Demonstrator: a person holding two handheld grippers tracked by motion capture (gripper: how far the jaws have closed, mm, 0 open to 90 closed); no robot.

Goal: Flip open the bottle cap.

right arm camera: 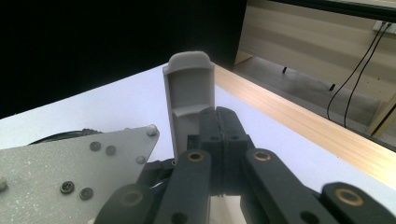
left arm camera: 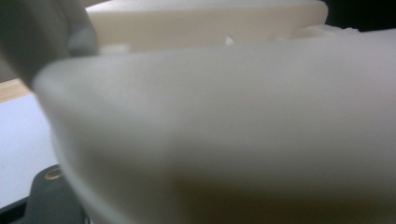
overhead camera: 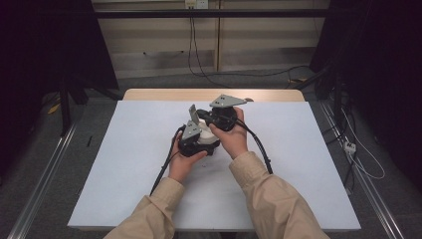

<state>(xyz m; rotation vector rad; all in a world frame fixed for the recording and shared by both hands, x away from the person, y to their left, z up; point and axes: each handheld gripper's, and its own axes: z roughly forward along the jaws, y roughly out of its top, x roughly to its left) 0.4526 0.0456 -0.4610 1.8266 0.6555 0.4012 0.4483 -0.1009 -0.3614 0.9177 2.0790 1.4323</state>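
Small grey plastic clip (right arm camera: pixel 189 100) stands upright, long axis vertical, just past the right gripper (right arm camera: pixel 219 122), whose jaws are fully closed, apparently pinching its base. Left gripper (overhead camera: pixel 195 130) closed on a smooth cream-white object (left arm camera: pixel 224 130), directly beside the right, over the white surface (overhead camera: pixel 124 149).

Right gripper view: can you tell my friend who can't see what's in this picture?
Two black jaws of the right gripper are pressed shut, and a small grey plastic piece stands upright beside them, against their left side. A grey three-cornered plate sits lower left, above a white table with a wooden edge.
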